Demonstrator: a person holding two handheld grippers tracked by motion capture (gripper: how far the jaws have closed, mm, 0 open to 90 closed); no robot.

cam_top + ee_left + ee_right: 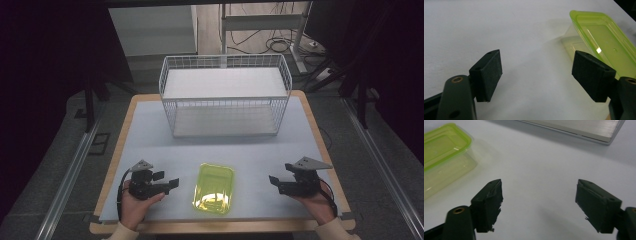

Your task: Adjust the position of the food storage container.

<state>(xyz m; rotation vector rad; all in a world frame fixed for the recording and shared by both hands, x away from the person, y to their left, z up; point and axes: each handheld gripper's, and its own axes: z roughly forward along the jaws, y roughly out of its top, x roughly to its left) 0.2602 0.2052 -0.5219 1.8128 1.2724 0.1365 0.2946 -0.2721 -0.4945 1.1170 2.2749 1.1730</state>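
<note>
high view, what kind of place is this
Probably a lab or test workspace: a bare table with a white wire basket and a green-lidded container, cables on the floor behind, dark screens around.

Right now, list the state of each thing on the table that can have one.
green container: lid on, flat on the table, untouched.
wire basket: upright, nothing in it.
left gripper: open, holding nothing.
right gripper: open, holding nothing.
</note>
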